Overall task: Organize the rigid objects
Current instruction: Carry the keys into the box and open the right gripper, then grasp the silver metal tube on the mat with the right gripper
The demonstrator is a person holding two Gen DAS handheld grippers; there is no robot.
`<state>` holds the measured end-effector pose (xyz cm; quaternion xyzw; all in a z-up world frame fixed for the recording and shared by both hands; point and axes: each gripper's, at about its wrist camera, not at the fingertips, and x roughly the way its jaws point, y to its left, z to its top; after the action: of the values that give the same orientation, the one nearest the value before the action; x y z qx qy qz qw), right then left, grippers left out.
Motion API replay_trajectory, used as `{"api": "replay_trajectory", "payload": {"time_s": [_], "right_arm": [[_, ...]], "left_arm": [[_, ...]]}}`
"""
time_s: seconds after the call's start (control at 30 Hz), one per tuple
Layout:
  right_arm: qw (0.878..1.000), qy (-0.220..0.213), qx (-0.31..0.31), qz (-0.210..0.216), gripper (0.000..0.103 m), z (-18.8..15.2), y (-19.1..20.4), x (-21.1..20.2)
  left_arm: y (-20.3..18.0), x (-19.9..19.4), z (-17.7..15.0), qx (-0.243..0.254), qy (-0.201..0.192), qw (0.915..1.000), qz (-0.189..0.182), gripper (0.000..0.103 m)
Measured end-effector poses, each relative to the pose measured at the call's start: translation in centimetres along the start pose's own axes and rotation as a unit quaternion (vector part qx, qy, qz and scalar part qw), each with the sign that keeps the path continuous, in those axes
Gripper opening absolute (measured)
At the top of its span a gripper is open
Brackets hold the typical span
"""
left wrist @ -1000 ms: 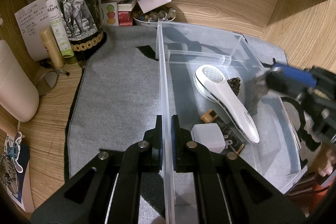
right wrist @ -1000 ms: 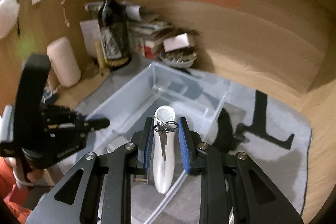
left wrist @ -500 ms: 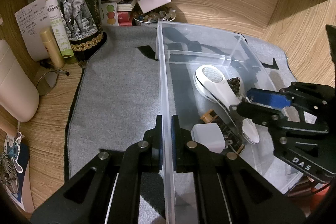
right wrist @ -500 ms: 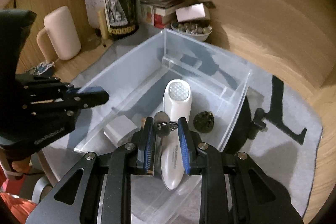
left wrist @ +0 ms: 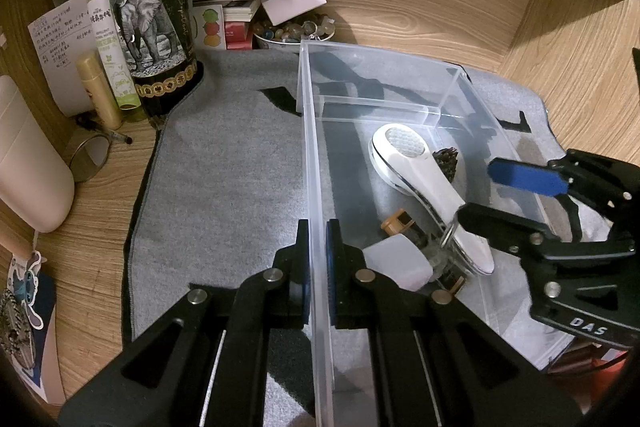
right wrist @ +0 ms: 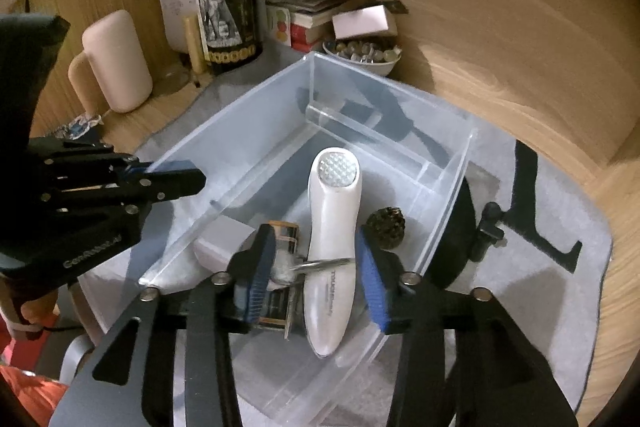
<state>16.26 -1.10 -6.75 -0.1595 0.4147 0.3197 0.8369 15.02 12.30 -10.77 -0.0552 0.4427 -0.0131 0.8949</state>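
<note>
wine bottle [left wrist: 150,11], stone bowl [left wrist: 294,33], behind bin [left wrist: 316,163]

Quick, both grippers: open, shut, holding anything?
Left gripper: shut on the clear bin wall.
Right gripper: open, jaws just been opening; keys dropped between them, unheld.

Black right gripper [right wrist: 316,267] with blue pads, silver screws.

Warm, dim light, hard shadows on the grey felt mat [left wrist: 224,187] beyond the jaws; fisheye corners go black.
</note>
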Motion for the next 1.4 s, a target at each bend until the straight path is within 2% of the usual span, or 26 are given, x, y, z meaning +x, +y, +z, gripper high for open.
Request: {"api": "replay_trajectory", "payload": {"time_s": [0.23,0.53,0.77,1.07,1.3,1.4], "right_arm": [[0.999,-0.033,0.012,-0.016,0.053,0.1,-0.9,-2.2],[0.993,-0.074,0.063,-0.064,0.066,-0.8,-4.7,-5.6],[0.985,-0.080,0.107,-0.106,0.067,-2.7,-8.0,-7.7],[0.977,-0.031,0.150,-0.149,0.070,-7.4,-10.3,-6.3],[0.970,0.015,0.191,-0.148,0.070,-11.4,-11.0,-4.8],[0.969,0.023,0.200,-0.143,0.070,-12.5,-10.9,-4.6]], "left_arm": [[0.0,0.0,0.0,0.000,0.000,1.0000,0.000,0.005],[0.0,0.0,0.0,0.001,0.000,1.0000,0.000,0.005],[0.0,0.0,0.0,0.001,0.000,1.0000,0.000,0.005],[0.0,0.0,0.0,0.001,0.000,1.0000,0.000,0.005],[0.0,0.0,0.0,0.003,0.001,1.0000,0.001,0.005],[0.1,0.0,0.0,0.003,0.001,1.0000,0.002,0.005]]}}
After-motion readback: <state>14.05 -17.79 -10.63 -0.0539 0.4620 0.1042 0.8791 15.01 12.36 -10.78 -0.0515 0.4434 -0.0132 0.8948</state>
